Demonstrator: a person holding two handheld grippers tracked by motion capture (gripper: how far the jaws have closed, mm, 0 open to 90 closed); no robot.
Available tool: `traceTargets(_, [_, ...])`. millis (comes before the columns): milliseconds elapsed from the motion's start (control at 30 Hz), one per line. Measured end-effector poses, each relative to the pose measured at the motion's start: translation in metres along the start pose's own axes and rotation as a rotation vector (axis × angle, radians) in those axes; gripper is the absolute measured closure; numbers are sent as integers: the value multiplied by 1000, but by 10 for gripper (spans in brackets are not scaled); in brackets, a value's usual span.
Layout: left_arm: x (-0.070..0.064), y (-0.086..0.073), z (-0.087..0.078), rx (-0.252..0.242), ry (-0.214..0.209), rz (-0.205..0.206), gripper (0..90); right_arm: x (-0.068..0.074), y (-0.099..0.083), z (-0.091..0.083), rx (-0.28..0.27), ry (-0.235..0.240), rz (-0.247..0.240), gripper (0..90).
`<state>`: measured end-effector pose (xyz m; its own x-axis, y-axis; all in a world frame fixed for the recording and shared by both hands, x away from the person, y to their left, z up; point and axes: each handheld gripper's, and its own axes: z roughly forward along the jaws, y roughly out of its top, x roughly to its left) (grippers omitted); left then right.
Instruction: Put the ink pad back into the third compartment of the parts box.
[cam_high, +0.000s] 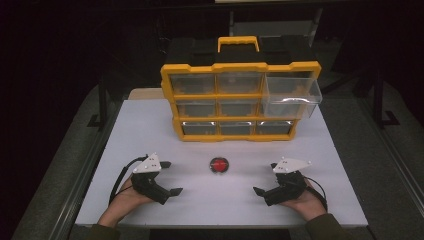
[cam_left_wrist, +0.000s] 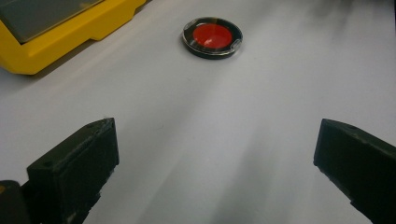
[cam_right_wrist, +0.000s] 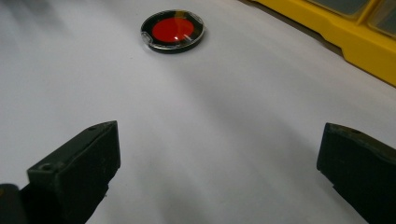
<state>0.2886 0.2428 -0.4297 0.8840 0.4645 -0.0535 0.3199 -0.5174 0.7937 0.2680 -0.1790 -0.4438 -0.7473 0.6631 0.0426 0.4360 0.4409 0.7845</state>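
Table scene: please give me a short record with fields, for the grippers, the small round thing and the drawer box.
left gripper: open, holds nothing, rests on the table
right gripper: open, holds nothing, rests on the table
red disc: round, red centre with black rim, lies flat between the two grippers, apart from both
drawer cabinet: yellow frame, clear drawers in three rows, stands behind the disc
open drawer: top right one, pulled out; contents cannot be told

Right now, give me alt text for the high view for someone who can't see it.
A small round red disc lies on a white table between two hand-held grippers, left gripper and right gripper, both open. Behind it stands a yellow drawer organizer with its upper right drawer pulled out.
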Motion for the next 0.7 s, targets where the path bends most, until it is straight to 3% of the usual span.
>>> traceTargets(700, [2, 8, -1, -12, 9, -8, 0, 0, 4, 3, -22, 24, -2, 0])
